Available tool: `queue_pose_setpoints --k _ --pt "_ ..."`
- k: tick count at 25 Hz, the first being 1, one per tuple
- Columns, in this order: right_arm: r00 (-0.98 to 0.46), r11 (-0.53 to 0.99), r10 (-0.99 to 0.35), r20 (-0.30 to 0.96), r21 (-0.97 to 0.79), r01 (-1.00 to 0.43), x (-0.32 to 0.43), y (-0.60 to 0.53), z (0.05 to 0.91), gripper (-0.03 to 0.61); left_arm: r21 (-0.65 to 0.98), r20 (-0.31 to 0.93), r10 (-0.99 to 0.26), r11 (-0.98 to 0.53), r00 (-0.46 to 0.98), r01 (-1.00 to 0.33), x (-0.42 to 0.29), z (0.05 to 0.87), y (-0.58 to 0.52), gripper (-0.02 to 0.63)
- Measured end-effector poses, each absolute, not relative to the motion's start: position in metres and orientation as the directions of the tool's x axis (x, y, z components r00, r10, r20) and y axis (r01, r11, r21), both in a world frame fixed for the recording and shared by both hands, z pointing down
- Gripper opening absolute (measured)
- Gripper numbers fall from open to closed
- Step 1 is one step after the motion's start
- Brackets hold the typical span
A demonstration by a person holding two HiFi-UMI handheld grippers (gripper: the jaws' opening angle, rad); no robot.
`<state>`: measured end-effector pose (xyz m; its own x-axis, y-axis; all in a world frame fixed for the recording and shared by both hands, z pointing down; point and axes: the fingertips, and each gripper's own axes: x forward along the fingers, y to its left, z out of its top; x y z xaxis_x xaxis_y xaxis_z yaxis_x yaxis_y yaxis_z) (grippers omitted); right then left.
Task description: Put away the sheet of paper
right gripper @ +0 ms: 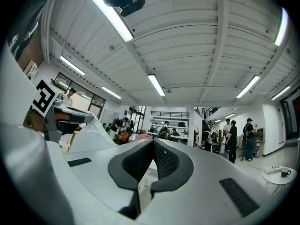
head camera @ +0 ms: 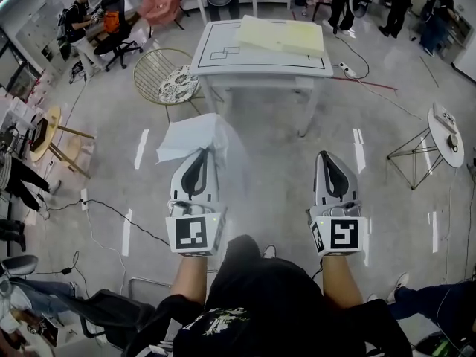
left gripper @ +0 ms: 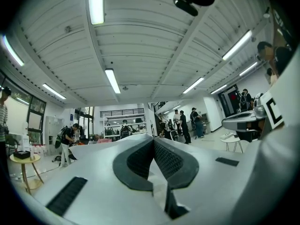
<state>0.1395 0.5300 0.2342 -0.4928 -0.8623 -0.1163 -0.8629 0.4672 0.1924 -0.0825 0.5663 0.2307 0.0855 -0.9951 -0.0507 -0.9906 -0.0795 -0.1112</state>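
Observation:
The sheet of paper [head camera: 189,134] is white and slightly crumpled, and it hangs in the air above the floor. My left gripper [head camera: 210,150] is shut on its near edge. In the left gripper view the paper [left gripper: 160,187] is pinched between the dark pads, whose tips meet at the left gripper [left gripper: 153,140]. My right gripper [head camera: 324,155] is level with it at the right, shut with nothing in it. The right gripper [right gripper: 153,141] has its pads touching at the tip. The right gripper view also catches the paper [right gripper: 88,133] at the left.
Ahead stands a white table [head camera: 223,59] with black line markings and a pale yellow stack [head camera: 283,36] on it. A wire chair with a patterned cushion [head camera: 177,82] stands left of it. A small round side table [head camera: 447,129] is at the right. Cables cross the floor, and people stand at the back.

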Motion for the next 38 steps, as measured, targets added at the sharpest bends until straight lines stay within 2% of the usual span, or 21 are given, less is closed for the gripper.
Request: queue_pose_setpoints --k 11,15,38 --pt "-0.483 0.466 -0.871 -0.088 0.163 -0.870 0.156 0.520 0.254 -0.002 -0.132 -0.008 -0.998 -0.065 0.067 -0.989 -0.073 0.245 0.552 0.000" --pt "-0.463 0.447 -0.883 -0.078 0.163 -0.880 0.164 0.511 0.257 -0.002 -0.129 -0.022 -0.995 -0.098 0.102 -0.987 -0.064 0.245 0.539 0.000" --pt "-0.456 0.441 -0.889 -0.046 0.187 -0.878 0.138 0.409 0.262 -0.002 -0.106 -0.018 -0.985 -0.167 0.170 -0.980 -0.070 0.256 0.422 0.000"
